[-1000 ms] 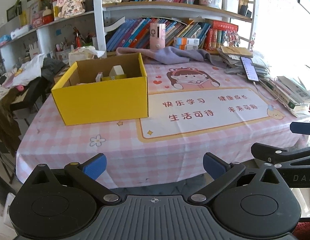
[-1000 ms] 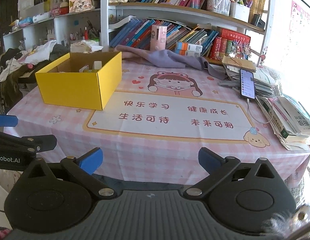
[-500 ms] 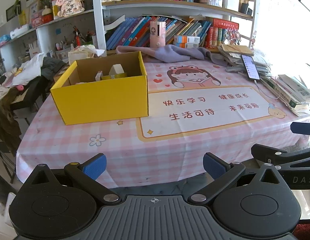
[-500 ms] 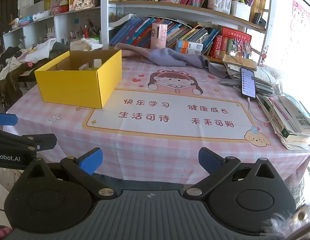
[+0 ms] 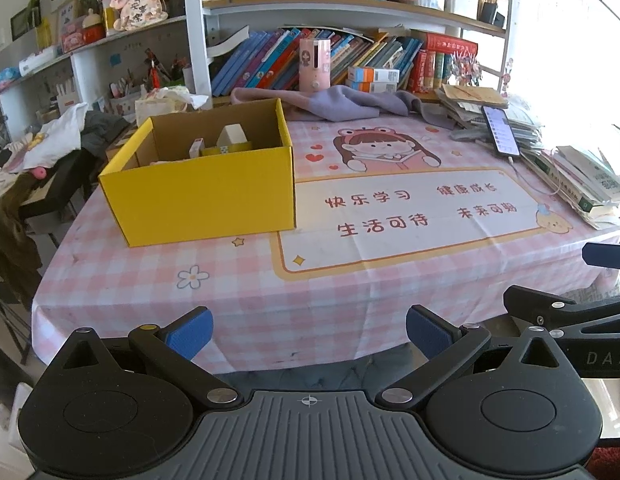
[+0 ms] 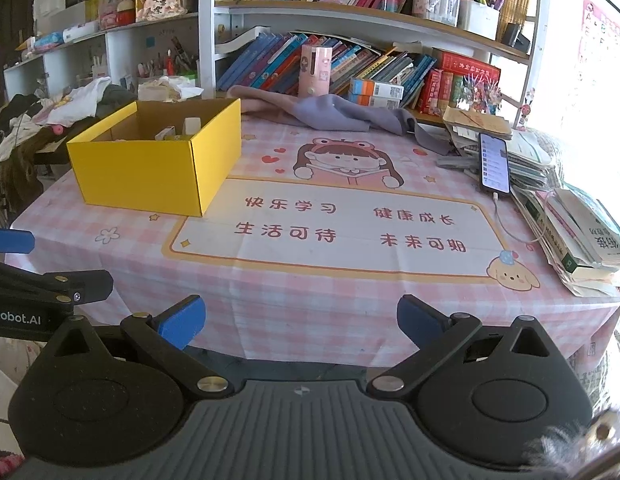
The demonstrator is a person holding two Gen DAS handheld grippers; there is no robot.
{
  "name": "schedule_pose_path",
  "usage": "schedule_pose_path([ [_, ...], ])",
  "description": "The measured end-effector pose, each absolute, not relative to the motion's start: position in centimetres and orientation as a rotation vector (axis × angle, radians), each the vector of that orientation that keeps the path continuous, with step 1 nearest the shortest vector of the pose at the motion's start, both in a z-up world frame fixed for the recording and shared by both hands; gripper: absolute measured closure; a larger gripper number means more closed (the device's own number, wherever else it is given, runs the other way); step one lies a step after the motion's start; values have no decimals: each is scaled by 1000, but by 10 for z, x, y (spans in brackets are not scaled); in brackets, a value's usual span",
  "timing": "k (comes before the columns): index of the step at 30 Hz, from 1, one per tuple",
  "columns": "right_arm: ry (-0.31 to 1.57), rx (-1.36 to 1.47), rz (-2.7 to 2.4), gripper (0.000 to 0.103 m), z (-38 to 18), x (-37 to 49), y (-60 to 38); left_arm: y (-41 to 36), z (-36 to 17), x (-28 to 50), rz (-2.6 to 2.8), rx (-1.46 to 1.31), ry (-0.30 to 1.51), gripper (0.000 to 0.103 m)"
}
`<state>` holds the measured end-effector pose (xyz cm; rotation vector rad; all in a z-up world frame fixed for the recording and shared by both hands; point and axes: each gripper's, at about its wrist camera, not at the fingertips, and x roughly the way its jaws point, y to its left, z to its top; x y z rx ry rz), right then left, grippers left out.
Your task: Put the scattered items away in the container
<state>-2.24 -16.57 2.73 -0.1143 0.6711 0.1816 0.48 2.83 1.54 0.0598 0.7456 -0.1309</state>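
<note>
- We hold the left hand-held gripper [image 5: 308, 330] off the near edge of the desk [image 5: 238, 292]; its blue pads are spread wide with nothing between them.
- The right hand-held gripper [image 6: 298, 318] sits likewise off the near edge, jaws wide apart and holding nothing.
- Desk surface: a pink-and-white checked cloth [image 6: 321, 292] with a cream panel of red characters and a cartoon girl printed toward the far edge.
- The yellow box [image 5: 198, 192], open-topped with a brown cardboard interior, stands on the left half of the desk, toward its far-left corner.
- Inside the box we see a few small items [image 5: 230, 140], among them a pale block; the rest is too hidden to name.
- A lilac cloth [image 6: 329, 114] lies crumpled along the far edge, a pink canister [image 6: 314, 70] upright behind it.
- At the right edge, a phone [image 6: 494, 162] with a lit screen rests on stacked books and papers [image 6: 581, 240], a white cable running from it.
- Room: bookshelves [image 5: 349, 4] crammed with books behind the desk; clothes piled [image 5: 54, 136] off the left side.
</note>
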Motion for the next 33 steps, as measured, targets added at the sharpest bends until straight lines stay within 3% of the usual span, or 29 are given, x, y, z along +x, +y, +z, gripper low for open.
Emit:
schedule_pose_path([
  [33, 692, -116, 166, 0, 23, -18, -162, 28, 8, 11, -125, 61, 786, 0],
])
